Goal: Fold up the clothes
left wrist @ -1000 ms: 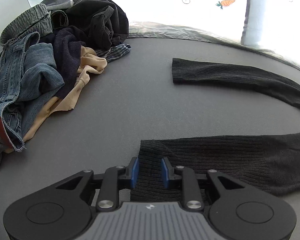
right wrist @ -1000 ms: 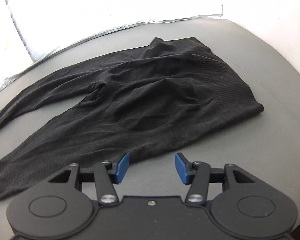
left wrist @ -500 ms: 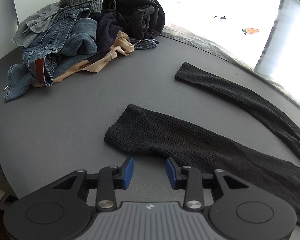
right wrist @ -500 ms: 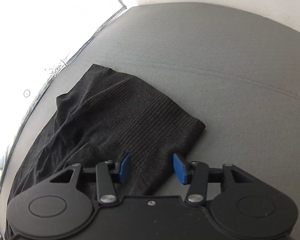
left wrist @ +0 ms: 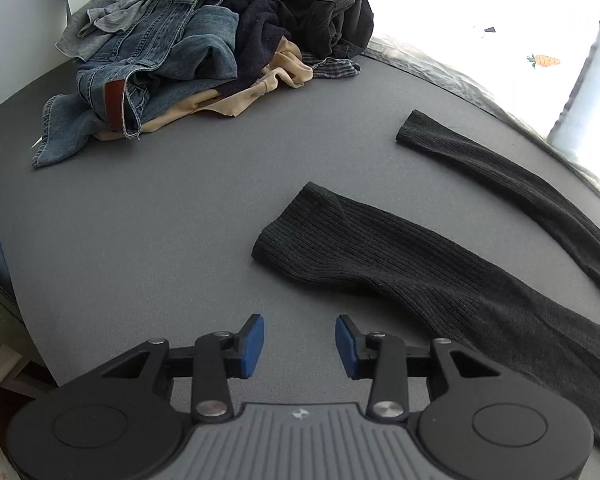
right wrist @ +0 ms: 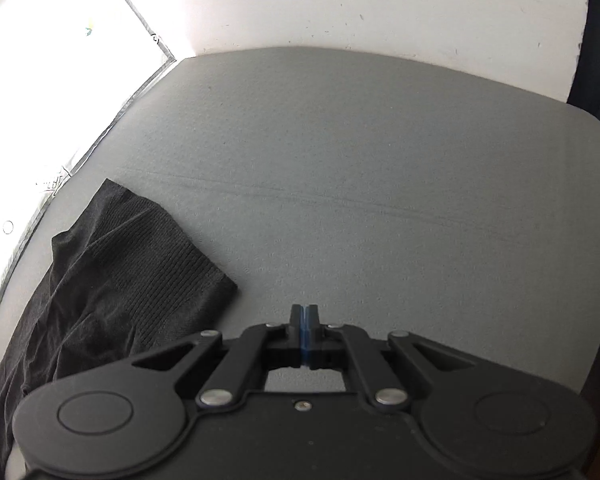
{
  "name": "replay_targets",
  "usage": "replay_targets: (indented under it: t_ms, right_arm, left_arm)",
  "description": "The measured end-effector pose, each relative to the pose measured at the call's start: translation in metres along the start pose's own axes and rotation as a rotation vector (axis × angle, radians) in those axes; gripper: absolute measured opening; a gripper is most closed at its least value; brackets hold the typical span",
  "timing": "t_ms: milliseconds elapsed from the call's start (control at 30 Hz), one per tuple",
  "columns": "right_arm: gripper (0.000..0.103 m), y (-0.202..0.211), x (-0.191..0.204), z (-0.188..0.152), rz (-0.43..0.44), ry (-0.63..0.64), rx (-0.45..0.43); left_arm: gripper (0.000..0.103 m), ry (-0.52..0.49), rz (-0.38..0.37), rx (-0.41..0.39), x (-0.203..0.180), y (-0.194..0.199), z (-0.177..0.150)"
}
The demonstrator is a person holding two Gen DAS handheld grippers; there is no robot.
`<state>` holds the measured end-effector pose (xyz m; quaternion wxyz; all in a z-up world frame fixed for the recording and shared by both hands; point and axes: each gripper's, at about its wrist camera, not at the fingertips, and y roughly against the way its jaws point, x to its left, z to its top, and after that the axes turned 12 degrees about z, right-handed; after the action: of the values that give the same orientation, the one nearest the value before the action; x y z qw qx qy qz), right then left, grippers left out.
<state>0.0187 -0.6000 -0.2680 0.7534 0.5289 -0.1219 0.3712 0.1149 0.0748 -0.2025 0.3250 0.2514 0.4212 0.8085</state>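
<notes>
Dark ribbed leggings lie flat on the grey table. In the left wrist view the near leg (left wrist: 400,264) ends in a cuff ahead and to the right of my left gripper (left wrist: 300,344), which stands open over bare table with nothing between its blue pads. The far leg (left wrist: 512,184) stretches toward the right. In the right wrist view the waistband end of the leggings (right wrist: 132,280) lies to the left of my right gripper (right wrist: 305,320), which is shut with nothing in it, above bare table.
A heap of clothes (left wrist: 204,48), jeans, dark tops and a tan piece, sits at the far left of the table. The table's left edge (left wrist: 4,216) drops off nearby. A white wall (right wrist: 380,8) stands behind the table's rounded right corner (right wrist: 596,128).
My left gripper let go of the leg cuff, opened and drew back to the left. My right gripper swung right, off the waistband, and its jaws came together on nothing.
</notes>
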Motion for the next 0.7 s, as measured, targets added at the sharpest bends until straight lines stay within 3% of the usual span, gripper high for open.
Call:
replay_targets:
  t_ms: [67,133,167,233,367,433,500,600,700]
  right_arm:
    - [0.008,-0.004,-0.003,-0.002,0.102,-0.07,0.009]
    - [0.024,-0.013,0.013,-0.008,0.133,-0.029,0.003]
    - [0.037,-0.018,0.021,-0.011,0.148,-0.006,0.0]
    - [0.042,-0.032,0.034,-0.014,0.145,0.004,0.007]
    - [0.052,-0.058,0.046,-0.017,0.152,-0.104,0.034]
    - [0.062,-0.065,0.054,-0.018,0.143,-0.102,0.027]
    - [0.08,-0.071,0.063,-0.019,0.14,-0.095,0.033]
    - [0.092,-0.078,0.068,-0.017,0.143,-0.11,0.038]
    - [0.093,-0.078,0.065,-0.013,0.142,-0.133,0.053]
  left_arm:
    - [0.042,0.048,-0.014,0.049,0.001,-0.013,0.005]
    - [0.042,0.048,-0.031,0.047,-0.003,-0.02,0.01]
    - [0.042,0.035,-0.028,0.036,-0.006,-0.023,0.013]
    - [0.042,0.021,-0.032,0.028,-0.011,-0.028,0.018]
    - [0.042,0.062,-0.041,0.066,-0.013,-0.045,0.027]
    - [0.042,0.075,-0.053,0.088,-0.013,-0.052,0.029]
    - [0.042,0.053,-0.075,0.092,-0.015,-0.058,0.031]
    - [0.041,0.007,-0.112,0.079,-0.018,-0.06,0.033]
    - [0.041,0.104,-0.193,0.123,-0.006,-0.065,0.037]
